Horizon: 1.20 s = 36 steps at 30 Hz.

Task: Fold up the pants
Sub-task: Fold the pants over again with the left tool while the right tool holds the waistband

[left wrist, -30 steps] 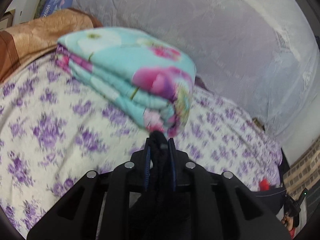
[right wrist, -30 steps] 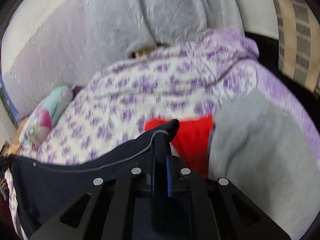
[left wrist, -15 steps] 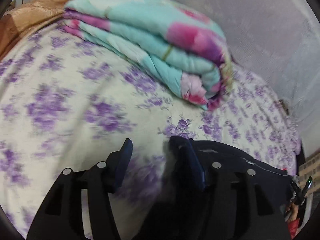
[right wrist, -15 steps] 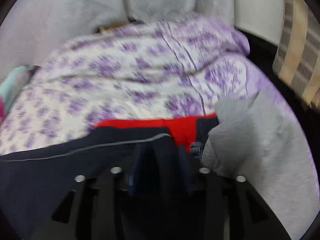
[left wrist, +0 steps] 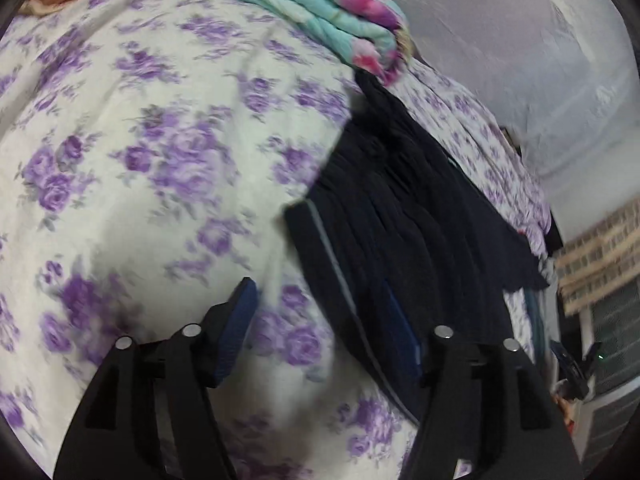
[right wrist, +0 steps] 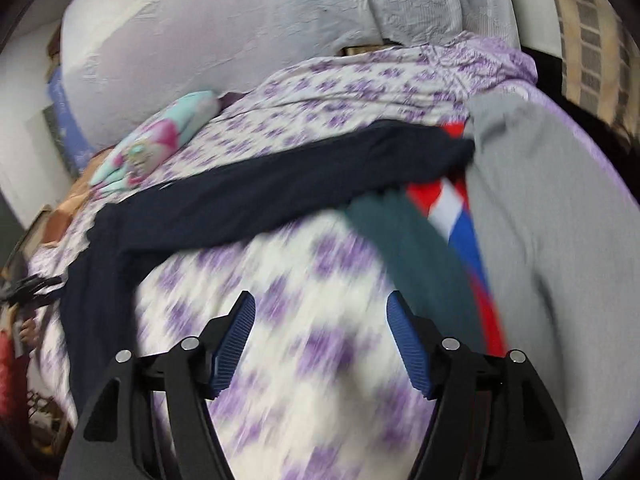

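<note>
Floral bedsheet (left wrist: 168,168) lies bare beneath both wide-spread claws. Since 1 s ago, left gripper (left wrist: 324,320) and right gripper (right wrist: 320,320) have released the dark pants (right wrist: 280,192), now lying ahead.

The left gripper (left wrist: 324,332) is made of matte black plastic with angular, faceted arms that widen toward 6 o'clock. Each of its fingers (left wrist: 240,328) carries a dark blue pad with fine ribs across its inner face. Four round silver screws sit on the black body, two at about 8 o'clock and two at about 4 o'clock. The right gripper (right wrist: 322,344) has the same build: black angular arms, triangular openings cut in the outer parts, and four shiny silver screws in the same places. Its fingers (right wrist: 408,352) also have blue ribbed pads, seen more sharply here. No cable, marking, sleeve or skin can be seen on either gripper.
</note>
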Available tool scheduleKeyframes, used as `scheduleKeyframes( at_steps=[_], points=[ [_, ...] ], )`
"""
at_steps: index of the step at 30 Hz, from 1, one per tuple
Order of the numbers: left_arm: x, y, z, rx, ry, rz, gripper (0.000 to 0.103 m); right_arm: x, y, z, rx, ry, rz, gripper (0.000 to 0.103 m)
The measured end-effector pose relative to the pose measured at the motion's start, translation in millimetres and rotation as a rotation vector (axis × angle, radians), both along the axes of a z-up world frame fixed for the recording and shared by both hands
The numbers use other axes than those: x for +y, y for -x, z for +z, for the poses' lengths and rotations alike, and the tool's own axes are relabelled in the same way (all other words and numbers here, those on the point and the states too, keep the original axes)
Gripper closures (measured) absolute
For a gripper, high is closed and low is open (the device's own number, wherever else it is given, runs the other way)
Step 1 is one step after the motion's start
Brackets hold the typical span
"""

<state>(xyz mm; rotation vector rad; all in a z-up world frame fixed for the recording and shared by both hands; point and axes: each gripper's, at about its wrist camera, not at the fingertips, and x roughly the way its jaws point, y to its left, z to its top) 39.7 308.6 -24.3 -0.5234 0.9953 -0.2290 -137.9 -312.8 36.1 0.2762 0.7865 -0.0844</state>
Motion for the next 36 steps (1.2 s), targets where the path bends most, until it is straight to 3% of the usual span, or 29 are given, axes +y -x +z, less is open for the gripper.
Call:
scheduleKeyframes(
  at_steps=[4, 5, 8, 12, 14, 16, 20, 24, 26, 27, 28, 33, 36],
  points=[
    [-17, -28, -6, -0.009, 0.079, -0.017, 0.031, 10, 54, -4, -0.023, -0.051, -0.033, 0.033],
    [-23, -37, -8, -0.016, 0.062, 0.002, 0.032, 10, 65, -4, -0.025, -0.061, -0.044, 0.033],
    [-32, -45, -8, -0.071, 0.004, 0.033, 0.049, 5, 110, -6, -0.006, -0.114, -0.098, 0.033],
    [-12, -34, -18, -0.133, 0.135, 0.055, 0.069, -8, 163, -22, 0.064, -0.235, -0.143, 0.033],
    [-6, -33, -20, -0.14, 0.18, 0.066, 0.071, -10, 188, -34, 0.095, -0.3, -0.141, 0.033],
    [-8, -34, -20, -0.138, 0.168, 0.066, 0.071, -7, 204, -38, 0.087, -0.303, -0.13, 0.033],
    [-10, -32, -19, -0.142, 0.151, 0.07, 0.071, 21, 213, -42, 0.061, -0.19, -0.027, 0.033],
    [-10, -32, -20, -0.138, 0.147, 0.071, 0.071, 66, 195, -60, 0.13, 0.042, 0.117, 0.036],
    [-10, -31, -20, -0.138, 0.149, 0.073, 0.071, 82, 190, -67, 0.153, 0.159, 0.149, 0.056],
    [-11, -31, -20, -0.137, 0.152, 0.073, 0.071, 89, 188, -71, 0.172, 0.224, 0.161, 0.078],
    [-11, -31, -21, -0.137, 0.151, 0.073, 0.071, 92, 187, -71, 0.17, 0.258, 0.156, 0.09],
    [-13, -20, -9, -0.156, 0.122, 0.105, 0.073, 75, 173, -20, 0.112, 0.475, 0.111, 0.091],
    [-11, 5, 4, -0.202, 0.147, 0.122, 0.075, 49, 130, 19, 0.084, 0.575, 0.102, 0.091]
  ],
)
